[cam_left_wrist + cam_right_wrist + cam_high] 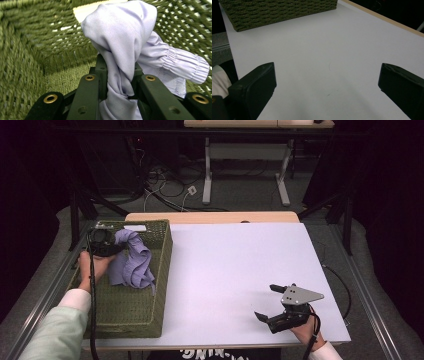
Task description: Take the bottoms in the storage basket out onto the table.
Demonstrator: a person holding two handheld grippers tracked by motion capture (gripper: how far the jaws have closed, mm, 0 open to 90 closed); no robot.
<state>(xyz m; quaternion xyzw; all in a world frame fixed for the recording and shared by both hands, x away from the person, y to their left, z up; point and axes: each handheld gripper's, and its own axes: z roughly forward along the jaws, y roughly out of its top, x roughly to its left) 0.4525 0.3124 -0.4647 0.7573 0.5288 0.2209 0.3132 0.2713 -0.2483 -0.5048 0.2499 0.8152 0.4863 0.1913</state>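
- Left gripper is seen over the far left corner of the green woven basket, its jaws clamped tight on a bunched fold of the lilac cloth
- Lilac cloth is gathered inside the basket, draped from the jaws, an elastic cuff hanging to one side
- Right gripper is rested on the white table, well apart from the basket, jaws spread wide with nothing between them
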